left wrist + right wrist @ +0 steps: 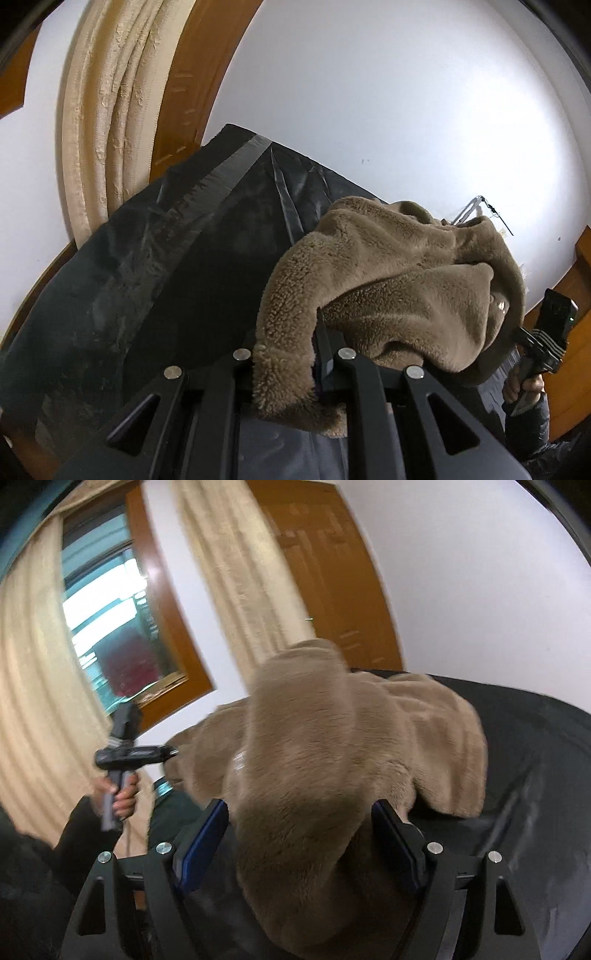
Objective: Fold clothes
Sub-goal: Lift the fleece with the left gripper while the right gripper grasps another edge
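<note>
A brown fleece garment [399, 280] lies bunched on a black plastic-covered table [155, 266]. My left gripper [291, 354] is shut on a fold of its edge, which hangs over the fingers. In the right wrist view the garment [317, 753] is draped between my right gripper's [303, 834] blue-padded fingers [207, 830], which stand wide apart around a thick fold. The right gripper's body [546, 332] shows at the right edge of the left wrist view, behind the garment. The left gripper's body [129, 753] shows in the right wrist view, its tip buried in the garment's left side.
A white wall [369, 110] stands behind the table. Beige curtains [33, 686] and a wooden-framed window [122, 627] are to the left. A wooden door [332, 583] is behind the table's far end. The black table cover [524, 775] extends to the right.
</note>
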Tool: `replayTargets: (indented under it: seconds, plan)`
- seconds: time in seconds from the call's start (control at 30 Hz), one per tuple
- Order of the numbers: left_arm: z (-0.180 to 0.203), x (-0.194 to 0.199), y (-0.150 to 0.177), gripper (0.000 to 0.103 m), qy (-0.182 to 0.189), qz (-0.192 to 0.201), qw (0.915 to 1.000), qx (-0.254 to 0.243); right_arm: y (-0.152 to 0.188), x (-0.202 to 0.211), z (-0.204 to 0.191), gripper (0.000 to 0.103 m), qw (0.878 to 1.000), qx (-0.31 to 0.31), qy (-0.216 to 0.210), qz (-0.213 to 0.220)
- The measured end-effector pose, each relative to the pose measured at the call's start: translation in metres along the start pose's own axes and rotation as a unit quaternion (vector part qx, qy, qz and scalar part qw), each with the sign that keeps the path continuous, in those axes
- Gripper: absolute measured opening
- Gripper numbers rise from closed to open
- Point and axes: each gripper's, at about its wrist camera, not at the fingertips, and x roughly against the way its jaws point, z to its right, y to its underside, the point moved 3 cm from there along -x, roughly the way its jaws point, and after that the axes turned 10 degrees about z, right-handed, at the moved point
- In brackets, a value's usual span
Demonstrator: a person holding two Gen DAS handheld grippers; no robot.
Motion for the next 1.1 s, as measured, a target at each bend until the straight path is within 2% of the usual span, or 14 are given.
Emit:
replayTargets:
  seconds: [0.17, 0.23, 0.27, 0.3, 0.4, 0.47, 0.53, 0.6, 0.67, 0.77, 0.8, 0.9, 1.0, 1.1]
  plan:
    - [0.008, 0.000, 0.002, 0.018, -0.009, 0.000, 0.9997, -0.025, 0.001, -0.001, 0.021, 0.082, 0.998, -0.058, -0.001, 0.004]
    - [0.006, 0.000, 0.001, 0.018, -0.008, 0.000, 0.9998, -0.020, 0.000, -0.007, 0.025, 0.065, 0.998, -0.064, 0.017, -0.002]
    - [0.006, 0.001, 0.002, 0.018, -0.007, 0.000, 0.9998, -0.017, 0.002, -0.011, 0.028, 0.048, 0.997, -0.063, 0.033, -0.011]
    - [0.006, 0.002, 0.002, 0.018, -0.007, 0.001, 0.9999, -0.015, 0.003, -0.013, 0.031, 0.041, 0.997, -0.064, 0.052, -0.015]
    - [0.011, 0.004, 0.003, 0.018, -0.001, 0.002, 0.9999, -0.017, -0.001, -0.010, 0.039, 0.027, 0.993, -0.060, 0.104, -0.007]
    - [0.022, 0.003, 0.003, 0.018, 0.006, -0.002, 0.9996, -0.027, -0.016, 0.012, 0.036, 0.022, 0.986, -0.029, 0.163, 0.034]
    - [0.035, 0.001, 0.005, 0.018, 0.017, -0.005, 0.9990, -0.041, -0.030, 0.041, 0.019, 0.020, 0.973, 0.017, 0.213, 0.088]
    - [0.056, 0.000, 0.009, 0.018, 0.048, -0.010, 0.9972, -0.057, -0.045, 0.072, 0.000, 0.020, 0.953, 0.064, 0.260, 0.142]
    - [0.082, -0.001, 0.016, 0.018, 0.087, -0.016, 0.9930, -0.078, -0.060, 0.103, -0.019, 0.020, 0.926, 0.111, 0.305, 0.195]
    - [0.123, -0.004, 0.037, 0.018, 0.139, -0.028, 0.9818, -0.126, -0.081, 0.150, -0.050, 0.020, 0.871, 0.179, 0.369, 0.271]
    - [0.136, -0.006, 0.044, 0.018, 0.154, -0.034, 0.9770, -0.144, -0.083, 0.160, -0.056, 0.020, 0.861, 0.192, 0.377, 0.282]
    - [0.166, -0.019, 0.073, 0.018, 0.177, -0.065, 0.9667, -0.174, -0.075, 0.173, -0.063, 0.020, 0.851, 0.199, 0.391, 0.289]
    - [0.175, -0.032, 0.093, 0.016, 0.183, -0.092, 0.9651, -0.163, -0.062, 0.174, -0.061, 0.020, 0.843, 0.193, 0.413, 0.286]
    - [0.176, -0.030, 0.089, 0.015, 0.175, -0.078, 0.9714, -0.139, -0.053, 0.183, -0.061, 0.020, 0.837, 0.169, 0.426, 0.299]
